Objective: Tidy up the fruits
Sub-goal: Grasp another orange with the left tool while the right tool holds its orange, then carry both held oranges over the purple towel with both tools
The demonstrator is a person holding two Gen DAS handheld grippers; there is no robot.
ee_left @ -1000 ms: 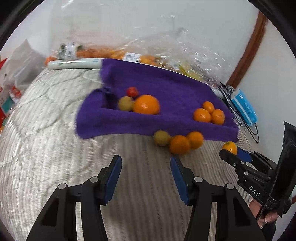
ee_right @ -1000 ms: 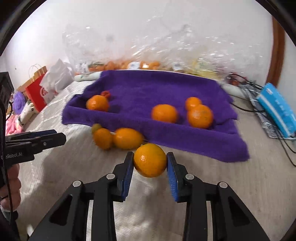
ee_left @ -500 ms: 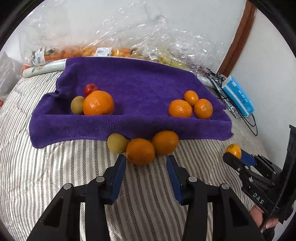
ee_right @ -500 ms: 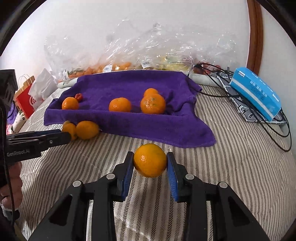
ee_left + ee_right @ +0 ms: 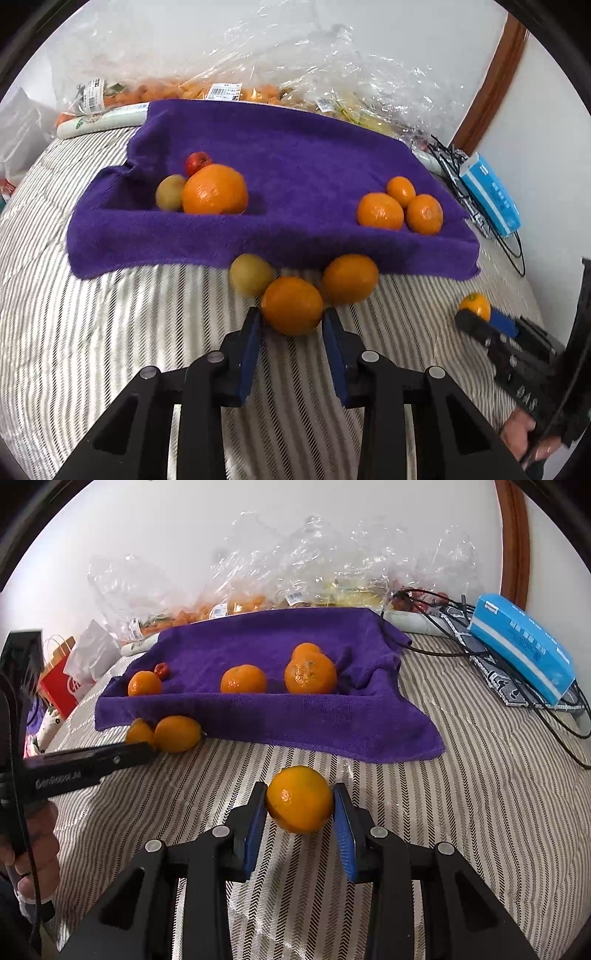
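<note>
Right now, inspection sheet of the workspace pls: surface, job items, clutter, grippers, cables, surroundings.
Surface: striped bed cover, with a purple towel spread on it.
Job's things: on the towel, a large orange beside a green fruit and a small red fruit; three mandarins grouped at the right. Off the towel's front edge, a green fruit and two oranges.
Clutter: clear plastic produce bags behind the towel; blue tissue pack.
Grippers: left gripper has just been closing, pads against an orange; right gripper shut on an orange.
Cables: black cables loose at the right.
Surroundings: white wall, wooden trim, red paper bag.
</note>
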